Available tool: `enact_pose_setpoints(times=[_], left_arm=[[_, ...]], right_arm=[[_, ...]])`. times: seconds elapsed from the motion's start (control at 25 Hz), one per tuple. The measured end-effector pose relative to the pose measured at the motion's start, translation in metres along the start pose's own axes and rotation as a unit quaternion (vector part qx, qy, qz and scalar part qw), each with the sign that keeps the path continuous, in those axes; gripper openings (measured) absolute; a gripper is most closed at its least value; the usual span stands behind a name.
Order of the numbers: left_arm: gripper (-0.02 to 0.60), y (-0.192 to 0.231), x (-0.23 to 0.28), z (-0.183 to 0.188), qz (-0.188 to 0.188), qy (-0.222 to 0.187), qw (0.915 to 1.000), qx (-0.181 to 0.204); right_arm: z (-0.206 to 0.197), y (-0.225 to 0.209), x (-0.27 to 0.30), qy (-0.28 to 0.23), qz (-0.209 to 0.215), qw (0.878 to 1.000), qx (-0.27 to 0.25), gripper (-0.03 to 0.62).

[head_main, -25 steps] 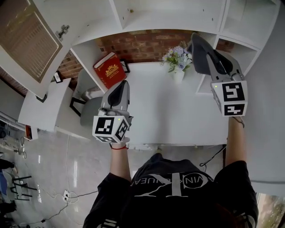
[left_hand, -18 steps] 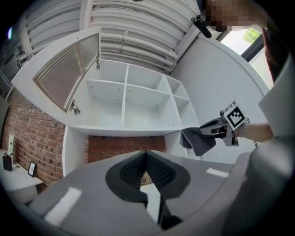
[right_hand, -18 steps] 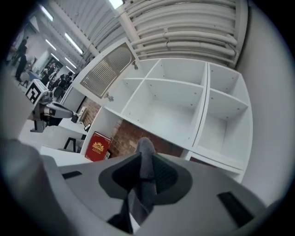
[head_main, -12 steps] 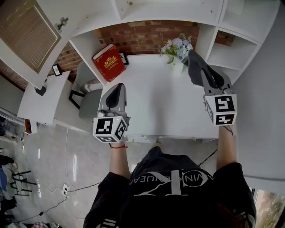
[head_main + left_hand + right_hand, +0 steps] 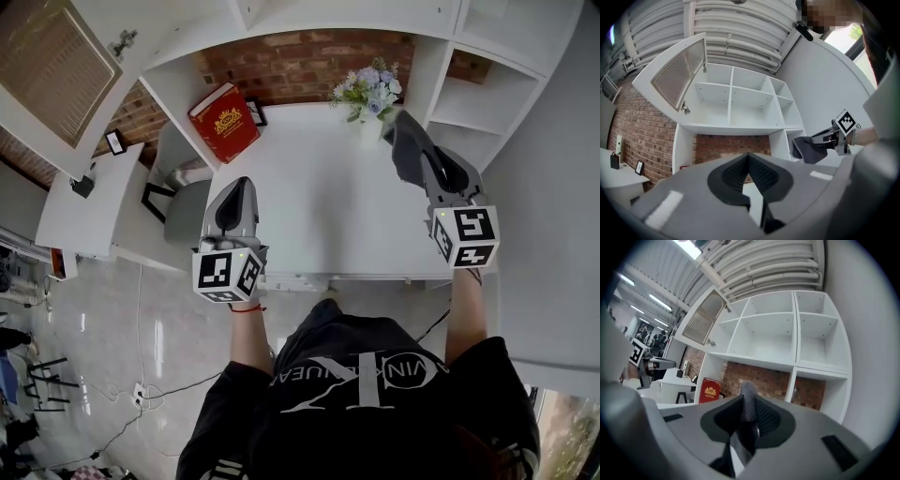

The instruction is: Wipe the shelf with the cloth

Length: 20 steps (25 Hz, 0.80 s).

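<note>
From the head view, the left gripper hangs over the near left part of the wide white flat shelf. The right gripper is over the far right part and has a dark grey soft cloth in it. The cloth is just beside a white vase of pale blue and white flowers that stands at the back. I cannot tell if the cloth touches the vase or the shelf. A red book with a gold picture leans at the far left, by the red brick wall. A small dark picture frame is just beside the book.

In the left gripper view, its two black jaws are together at the tips, with nothing between them. Far ahead are white box shelves with a slatted white door swung open. At the right, the other gripper holds the cloth up in the air.

In the right gripper view, the jaws are clamped on the cloth, which stands up in a fold between them. The red book is far off to the left.
</note>
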<state>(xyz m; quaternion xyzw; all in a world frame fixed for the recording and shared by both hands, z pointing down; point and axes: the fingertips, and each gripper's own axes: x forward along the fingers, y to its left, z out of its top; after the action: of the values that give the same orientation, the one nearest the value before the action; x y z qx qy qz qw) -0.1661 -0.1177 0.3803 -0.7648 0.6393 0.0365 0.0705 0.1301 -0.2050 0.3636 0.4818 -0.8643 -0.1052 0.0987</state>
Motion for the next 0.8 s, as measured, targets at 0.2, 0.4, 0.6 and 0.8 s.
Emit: enact_pose_setpoints(times=[0.2, 0.4, 0.6, 0.8], left_arm=[[0.011, -0.004, -0.004, -0.004, -0.003, 0.003, 1.0, 0.001], [0.011, -0.005, -0.009, -0.011, -0.002, 0.009, 1.0, -0.003], [0.011, -0.011, -0.01, -0.014, -0.004, 0.011, 0.9999, -0.001], [0.011, -0.014, -0.012, -0.012, -0.003, 0.012, 0.9999, 0.002]], right_arm=[[-0.01, 0.002, -0.005, 0.0, 0.016, 1.0, 0.026, 0.077], [-0.018, 0.002, -0.012, -0.005, 0.013, 0.999, 0.042, 0.077], [-0.024, -0.003, -0.018, -0.008, 0.012, 0.998, 0.054, 0.077], [-0.028, -0.005, -0.023, -0.009, 0.011, 0.998, 0.063, 0.077]])
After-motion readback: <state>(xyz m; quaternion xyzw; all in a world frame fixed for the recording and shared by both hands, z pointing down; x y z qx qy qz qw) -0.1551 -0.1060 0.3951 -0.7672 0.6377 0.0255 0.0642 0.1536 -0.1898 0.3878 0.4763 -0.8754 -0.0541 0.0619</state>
